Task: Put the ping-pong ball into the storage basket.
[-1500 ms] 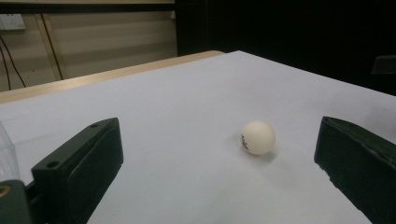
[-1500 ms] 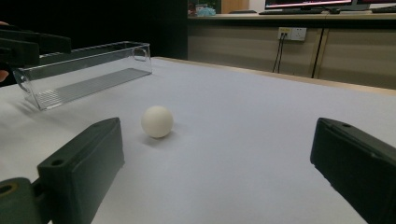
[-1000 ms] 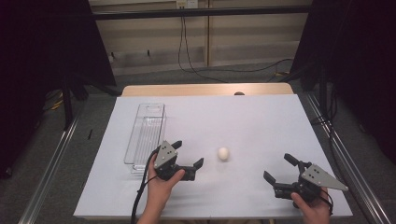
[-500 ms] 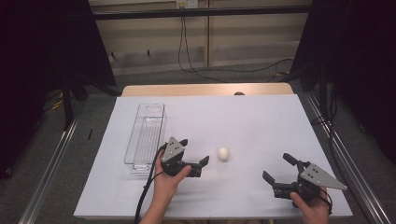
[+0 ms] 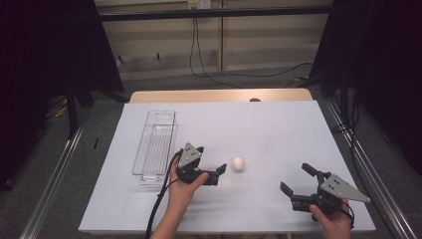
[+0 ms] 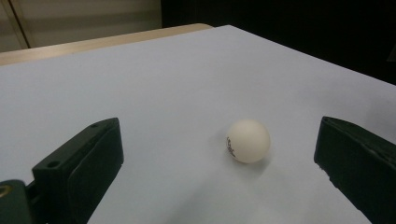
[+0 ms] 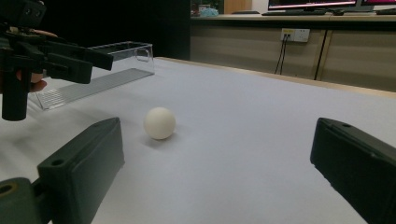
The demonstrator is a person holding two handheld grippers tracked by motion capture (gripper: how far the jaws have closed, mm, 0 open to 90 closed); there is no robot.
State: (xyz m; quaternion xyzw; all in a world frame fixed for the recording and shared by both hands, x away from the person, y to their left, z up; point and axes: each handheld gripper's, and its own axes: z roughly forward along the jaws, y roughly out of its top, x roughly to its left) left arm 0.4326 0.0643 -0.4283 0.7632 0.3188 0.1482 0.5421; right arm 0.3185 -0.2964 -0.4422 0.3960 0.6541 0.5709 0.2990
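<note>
A small white ball lies on the white table top, near the front middle. My left gripper is open just left of it, jaws pointing at the ball from a short distance. In the left gripper view the ball sits on the table ahead of the wide-apart jaws, nearer the right one, with dark print on its side. My right gripper is open at the front right, with nothing between its jaws. The right gripper view has the ball farther off, and the left gripper beyond it at upper left.
A long clear plastic tray lies lengthwise on the left part of the table, beside the left hand; it also shows as the clear tray behind the left gripper. Metal rails run along both sides of the table. A wooden edge borders the far side.
My left gripper has slid a little to the right, closer to the ball. The ball and the right gripper have stayed where they were.
</note>
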